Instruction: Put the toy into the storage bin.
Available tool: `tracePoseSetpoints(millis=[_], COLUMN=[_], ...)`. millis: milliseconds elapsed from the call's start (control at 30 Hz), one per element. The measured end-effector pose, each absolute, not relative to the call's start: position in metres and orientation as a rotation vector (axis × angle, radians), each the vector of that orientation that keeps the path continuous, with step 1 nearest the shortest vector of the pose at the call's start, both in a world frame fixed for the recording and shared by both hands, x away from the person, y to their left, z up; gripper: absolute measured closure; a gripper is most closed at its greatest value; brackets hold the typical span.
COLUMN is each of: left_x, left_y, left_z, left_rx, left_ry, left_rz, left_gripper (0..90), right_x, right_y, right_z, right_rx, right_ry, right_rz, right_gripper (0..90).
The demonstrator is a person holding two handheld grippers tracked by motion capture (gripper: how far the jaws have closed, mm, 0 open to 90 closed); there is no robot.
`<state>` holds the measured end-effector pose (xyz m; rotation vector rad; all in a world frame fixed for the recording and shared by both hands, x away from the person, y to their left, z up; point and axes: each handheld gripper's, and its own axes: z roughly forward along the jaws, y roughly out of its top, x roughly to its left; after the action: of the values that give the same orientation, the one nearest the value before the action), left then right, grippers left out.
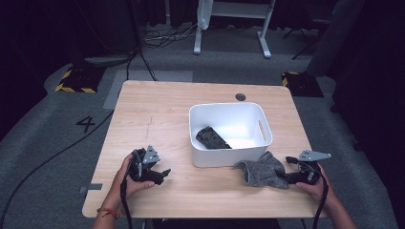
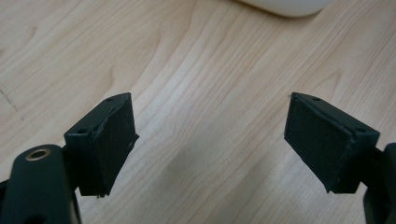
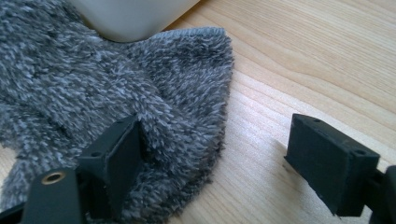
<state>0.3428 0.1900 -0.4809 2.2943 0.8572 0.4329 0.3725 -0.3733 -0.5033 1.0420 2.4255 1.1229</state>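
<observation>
Table (image 1: pixel 181 102) of pale wood, seen from above, person's hands coming in from the bottom edge. Left gripper (image 1: pixel 161 175) sits low over bare wood near the front left, held in the left hand (image 1: pixel 128 177), cable trailing down past the wrist. Its jaws are spread wide, nothing between them; in the left gripper view (image 2: pixel 209 140) just wood grain shows in the gap, with the white bin's rounded corner (image 2: pixel 285 5) at the top edge. Middle: white bin (image 1: pixel 229 155) stands on the table, rectangular, slot handle on its right wall. Black flat object (image 1: pixel 212 138) lies tilted inside against the bin's near-left area; can't tell what it is. Grey fuzzy sock (image 1: pixel 261 171) lies on the table just in front of the bin's near-right corner, touching or tucked against the wall. Right gripper (image 1: pixel 288 178) is at the sock's right end, held in the right hand (image 1: pixel 315 187). Right gripper view (image 3: pixel 212 154): jaws apart, released, one pad (image 3: pixel 122 161) resting on the sock (image 3: pixel 93 93), the other over bare wood beside the edge. Sock not pinched.
</observation>
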Motion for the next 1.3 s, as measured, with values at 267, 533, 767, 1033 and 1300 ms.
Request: tracePoseSetpoints(millis=[267, 533, 767, 1033, 1300], left_x=[0.331, 0.320, 0.312, 0.312, 0.312], left_y=[0.196, 0.204, 0.205, 0.205, 0.204], left_z=[-0.497, -0.503, -0.504, -0.504, -0.504], left_rx=[2.273, 2.211, 2.219, 2.218, 2.213], left_ry=[0.896, 0.960, 0.970, 0.968, 0.977], left_rz=[0.383, 0.326, 0.365, 0.360, 0.356], left_gripper=[17.0, 16.3, 16.0, 16.0, 15.9], right_x=[0.372, 0.372, 0.371, 0.371, 0.370], right_y=[-0.373, -0.374, -0.374, -0.373, -0.373], right_z=[-0.503, -0.503, -0.503, -0.503, -0.503], right_rx=[1.040, 1.037, 1.036, 1.034, 1.041], right_ry=[2.425, 2.426, 2.425, 2.422, 2.417], right_rz=[1.123, 1.121, 1.121, 1.115, 1.112], right_gripper=[18.8, 18.9, 19.0, 19.2, 19.2])
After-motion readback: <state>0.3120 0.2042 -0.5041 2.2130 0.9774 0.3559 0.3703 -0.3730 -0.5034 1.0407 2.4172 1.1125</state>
